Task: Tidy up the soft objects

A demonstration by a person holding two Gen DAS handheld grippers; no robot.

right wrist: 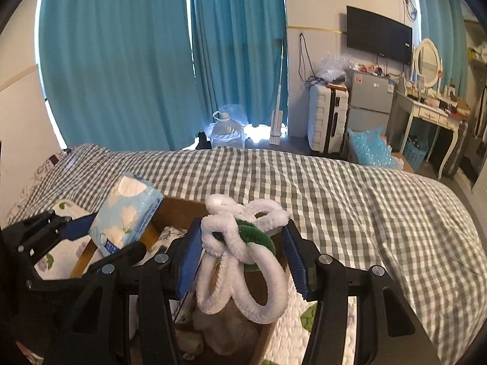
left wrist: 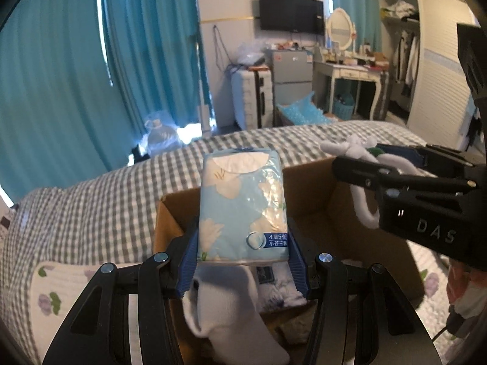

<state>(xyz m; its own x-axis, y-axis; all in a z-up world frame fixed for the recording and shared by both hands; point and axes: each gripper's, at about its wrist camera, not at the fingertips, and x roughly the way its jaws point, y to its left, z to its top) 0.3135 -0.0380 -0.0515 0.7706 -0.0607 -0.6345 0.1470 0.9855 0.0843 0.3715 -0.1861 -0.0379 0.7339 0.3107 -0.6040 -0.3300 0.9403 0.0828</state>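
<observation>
I have my left gripper [left wrist: 243, 261] clenched on the lower end of a blue floral tissue pack [left wrist: 243, 206], holding it above the open cardboard box [left wrist: 307, 188] that sits on the checked bed [left wrist: 100, 200]. My right gripper [right wrist: 242, 261] holds a white plush loop toy [right wrist: 240, 255] with a green part, over the same box; its left pad presses the plush, but at 3 o'clock I can't tell whether the other pad touches it. In the left wrist view the pack's long axis runs from 6 to 12 o'clock, its torn opening at the far end, pointing away from me. A white sock [left wrist: 225, 313] and a patterned cloth [left wrist: 280, 292] already lie in the box at 6 o'clock. To do this well, I judge I should lower the pack flat into a free patch before letting go, and keep the two tools apart, since the right gripper crowds the box at 3 o'clock.
</observation>
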